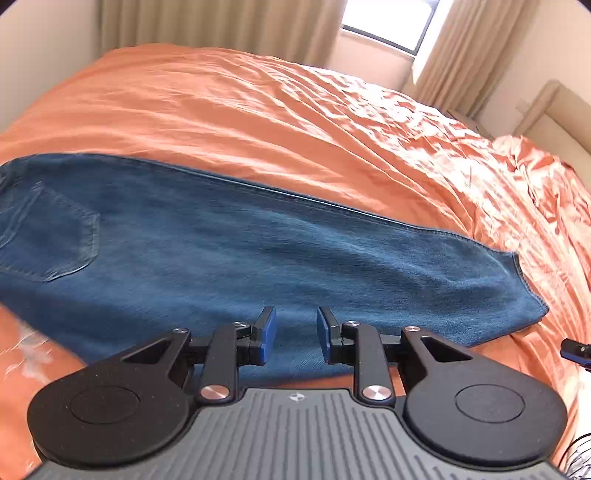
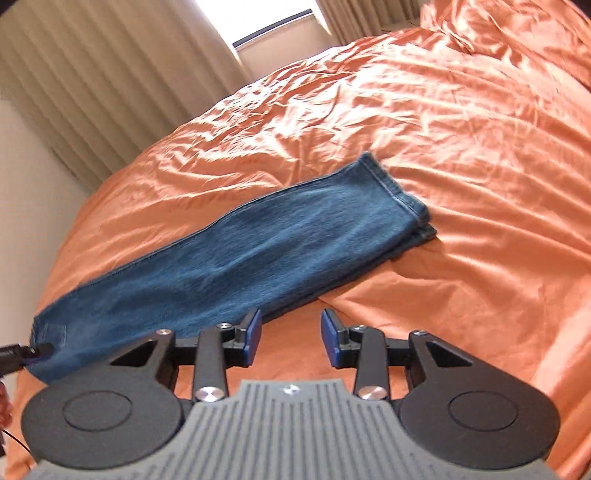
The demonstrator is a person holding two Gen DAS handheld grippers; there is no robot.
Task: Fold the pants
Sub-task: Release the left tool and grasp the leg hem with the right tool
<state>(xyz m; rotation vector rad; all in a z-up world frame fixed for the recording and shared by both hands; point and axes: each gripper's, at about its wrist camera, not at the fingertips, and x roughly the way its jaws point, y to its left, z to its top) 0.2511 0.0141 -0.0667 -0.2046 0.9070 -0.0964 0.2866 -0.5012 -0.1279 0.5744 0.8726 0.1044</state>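
While I am holding a two-finger claw in each hand over an orange bedspread (image 1: 295,122), a pair of blue denim pants (image 1: 229,251) is lying flat on it, already doubled lengthwise so one leg is resting on the other; the back pocket (image 1: 51,236) is showing at the waist end and the hemmed cuffs (image 2: 402,199) are stacked at the far end. My left claw (image 1: 295,334) is hovering just above the middle of the near edge, its blue pads parted with nothing between them. My right claw (image 2: 291,339) is hanging over the bedspread just beside that near edge, released and empty too; its pads are standing apart with only orange cloth showing in the gap. I am judging the denim to be fairly heavy and limp, thick enough to hold a crease yet sure to sag and drag if I lift it by one point, and not slippery or fragile. I am thinking the best holds are the two corners of the cuff end, pinching both layers together at the stitched hem, so I can carry it over toward the waistband. I am seeing no containers anywhere on the bed, only curtains (image 2: 96,85) and a bright window (image 1: 388,22) beyond
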